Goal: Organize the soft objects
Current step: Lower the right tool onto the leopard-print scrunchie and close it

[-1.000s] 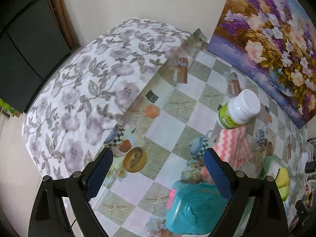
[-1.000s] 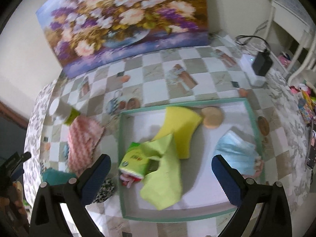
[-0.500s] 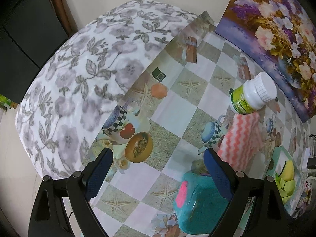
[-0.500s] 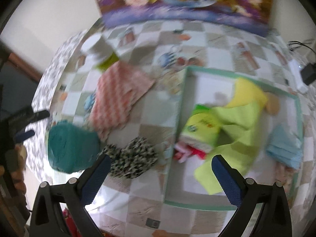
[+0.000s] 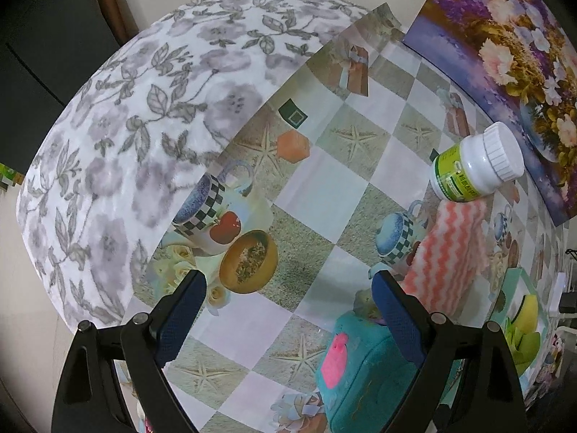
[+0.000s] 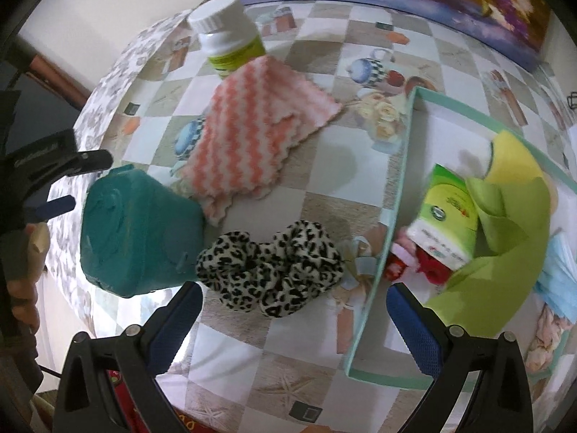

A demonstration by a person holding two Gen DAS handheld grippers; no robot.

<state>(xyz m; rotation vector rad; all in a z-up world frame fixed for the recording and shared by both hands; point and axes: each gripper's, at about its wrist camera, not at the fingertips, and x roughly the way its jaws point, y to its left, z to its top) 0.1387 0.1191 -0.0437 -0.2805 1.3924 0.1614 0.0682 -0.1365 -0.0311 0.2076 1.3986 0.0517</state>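
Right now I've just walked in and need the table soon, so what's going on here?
A person with a handheld gripper in each hand is sorting soft things into a green-rimmed tray. A tissue pack and green cloth already lie inside. The leopard scrunchie, striped cloth and teal pouch sit outside on the table. The right gripper is open just short of the scrunchie; the left gripper is open and empty beside the pouch.
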